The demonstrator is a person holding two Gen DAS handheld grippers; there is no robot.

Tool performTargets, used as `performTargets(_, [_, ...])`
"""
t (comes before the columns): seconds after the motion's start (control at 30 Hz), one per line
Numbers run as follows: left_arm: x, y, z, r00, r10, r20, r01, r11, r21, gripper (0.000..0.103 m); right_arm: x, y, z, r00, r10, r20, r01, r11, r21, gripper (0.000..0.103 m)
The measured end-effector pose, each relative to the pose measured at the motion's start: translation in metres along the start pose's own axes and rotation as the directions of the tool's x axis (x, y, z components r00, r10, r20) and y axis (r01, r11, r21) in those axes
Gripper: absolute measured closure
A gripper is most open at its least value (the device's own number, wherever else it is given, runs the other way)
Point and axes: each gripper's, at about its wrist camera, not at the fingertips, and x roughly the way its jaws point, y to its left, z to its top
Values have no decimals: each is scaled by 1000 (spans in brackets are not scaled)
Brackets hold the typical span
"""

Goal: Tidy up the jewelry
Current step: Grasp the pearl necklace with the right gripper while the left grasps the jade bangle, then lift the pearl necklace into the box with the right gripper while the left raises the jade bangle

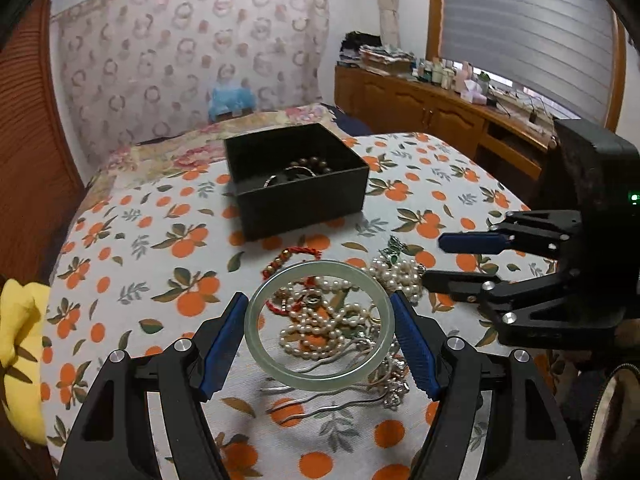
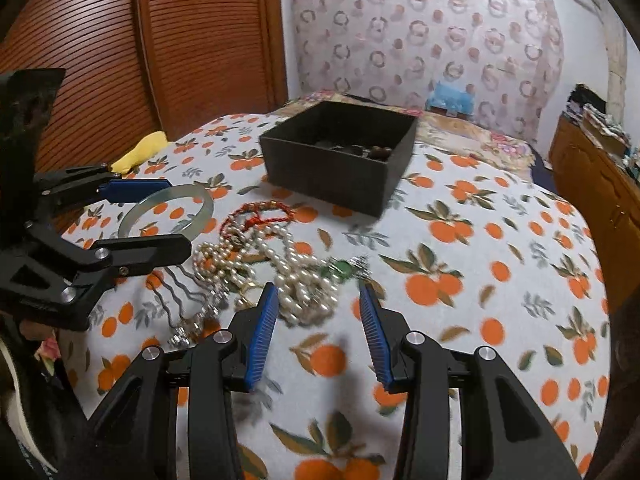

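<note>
A pale green jade bangle sits between the blue pads of my left gripper, which is shut on it and holds it a little above the tablecloth. From the right wrist view the bangle hangs level in the left gripper. Under and beyond it lies a tangle of pearl strands, a red cord bracelet and silver hairpins. My right gripper stands open over the cloth, its tips just short of the pearls, with nothing between them. A black box holding dark beads stands farther back.
The orange-print tablecloth covers a rounded table. A yellow cloth lies at the left edge. A wooden cabinet with clutter runs along the right wall, and a slatted wooden door stands behind on the left.
</note>
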Motion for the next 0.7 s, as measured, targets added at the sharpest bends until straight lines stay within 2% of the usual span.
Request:
performTargets(0.07, [-3,5,-1,1000,4,7,-4,1000,-13,34,8,4,5,1000,29,-11,-29,1000,-1,65])
performTargets(0.2, [-4,11,-2,1000,8,11,-8,999,-31,34,21,13,13,999,25,-31,-26,999,-31,66])
performTargets(0.4, [-4,14,-6,1000,7,9,-7,999,-41,34,43,24,18,994,-76,-77,67,992,-111,66])
performTargets(0.47, [-4,14,-6,1000,8,9,-7,999,-40,34,45,23,17,993,-85,-85,74,990,-118,73])
performTargets(0.53, [-4,14,-6,1000,7,9,-7,999,-42,34,44,22,16,993,-83,-81,73,990,-121,75])
performTargets(0.63, [-3,14,-6,1000,7,9,-6,999,-42,34,35,18,18,996,-68,-63,61,992,-110,95])
performTargets(0.7, [-3,14,-6,1000,7,9,-7,999,-43,34,30,15,20,996,-69,-52,63,992,-109,95])
